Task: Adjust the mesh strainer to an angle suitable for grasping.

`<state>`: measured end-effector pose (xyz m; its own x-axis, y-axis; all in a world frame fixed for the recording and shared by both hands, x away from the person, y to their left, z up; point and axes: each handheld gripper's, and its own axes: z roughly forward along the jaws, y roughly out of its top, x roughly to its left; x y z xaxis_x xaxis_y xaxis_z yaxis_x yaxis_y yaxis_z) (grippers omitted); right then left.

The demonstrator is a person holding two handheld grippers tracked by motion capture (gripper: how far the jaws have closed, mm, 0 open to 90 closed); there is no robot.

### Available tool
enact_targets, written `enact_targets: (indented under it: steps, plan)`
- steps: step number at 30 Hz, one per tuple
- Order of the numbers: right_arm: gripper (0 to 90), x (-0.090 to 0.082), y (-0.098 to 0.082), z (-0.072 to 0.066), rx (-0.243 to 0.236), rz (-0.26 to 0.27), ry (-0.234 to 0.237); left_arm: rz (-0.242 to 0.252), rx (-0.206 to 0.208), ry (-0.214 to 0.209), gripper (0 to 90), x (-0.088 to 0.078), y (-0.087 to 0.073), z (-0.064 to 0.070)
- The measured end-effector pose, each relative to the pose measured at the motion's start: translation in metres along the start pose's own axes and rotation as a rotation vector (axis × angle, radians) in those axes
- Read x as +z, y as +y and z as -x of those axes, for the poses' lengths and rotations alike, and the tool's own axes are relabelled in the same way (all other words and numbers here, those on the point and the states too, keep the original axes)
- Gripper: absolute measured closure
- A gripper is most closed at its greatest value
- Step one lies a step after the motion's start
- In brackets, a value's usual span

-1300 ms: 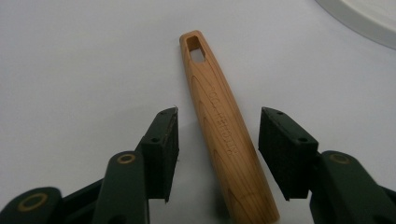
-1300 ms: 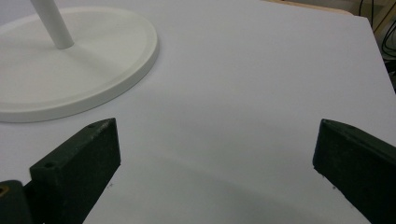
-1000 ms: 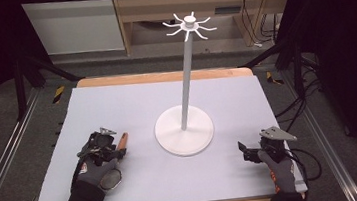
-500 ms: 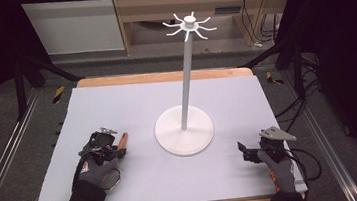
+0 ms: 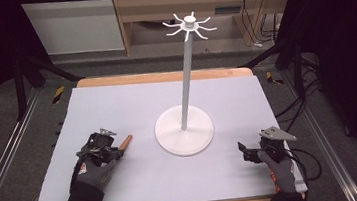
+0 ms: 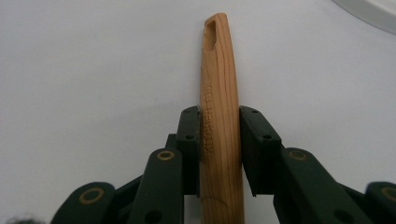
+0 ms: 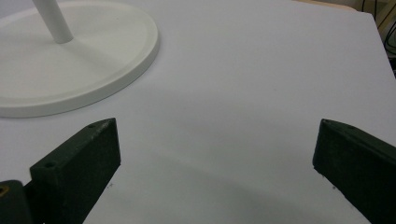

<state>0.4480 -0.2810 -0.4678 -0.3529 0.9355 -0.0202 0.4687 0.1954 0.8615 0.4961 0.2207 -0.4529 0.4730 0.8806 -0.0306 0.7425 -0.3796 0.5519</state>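
Left gripper (image 6: 218, 140) clamped on the handle.
My jaws had just closed, pinching the pale wooden utensil handle (image 6: 219, 107) lying on the tabletop (image 5: 132, 105) at the white stand's (image 5: 184, 130) nine o'clock; ready to lift. Right gripper's (image 7: 217, 154) jaws stood spread.

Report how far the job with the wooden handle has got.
Done: the left tool has just been closing and now clamps the wooden handle, which lies on the table. In hand: that grip, not yet lifted. Left: probably hanging it on the white stand. The right tool waits open beside the stand's base.
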Motion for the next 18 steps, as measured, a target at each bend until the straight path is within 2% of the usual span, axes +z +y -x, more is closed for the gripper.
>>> enact_targets:
  steps: [4, 7, 10, 14, 18]
  plan:
    - [1.3, 0.000, 0.000, 0.000, -0.002, -0.001, 0.000, -0.004, 0.022, 0.002, 69.9, -0.001, -0.001, 0.003]
    - [1.3, 0.000, 0.000, 0.000, -0.002, -0.002, 0.000, 0.001, 0.019, -0.001, 69.3, 0.000, -0.001, 0.003]
    - [1.3, 0.000, 0.000, 0.000, -0.001, -0.002, 0.001, 0.010, 0.030, -0.008, 59.3, 0.001, 0.001, 0.003]
    - [1.3, 0.000, 0.000, 0.000, 0.001, -0.001, 0.001, 0.023, 0.030, -0.011, 54.8, 0.002, 0.006, 0.008]
    - [1.3, 0.000, 0.000, 0.000, 0.001, -0.002, 0.002, 0.018, 0.033, 0.010, 52.4, 0.005, 0.010, 0.010]
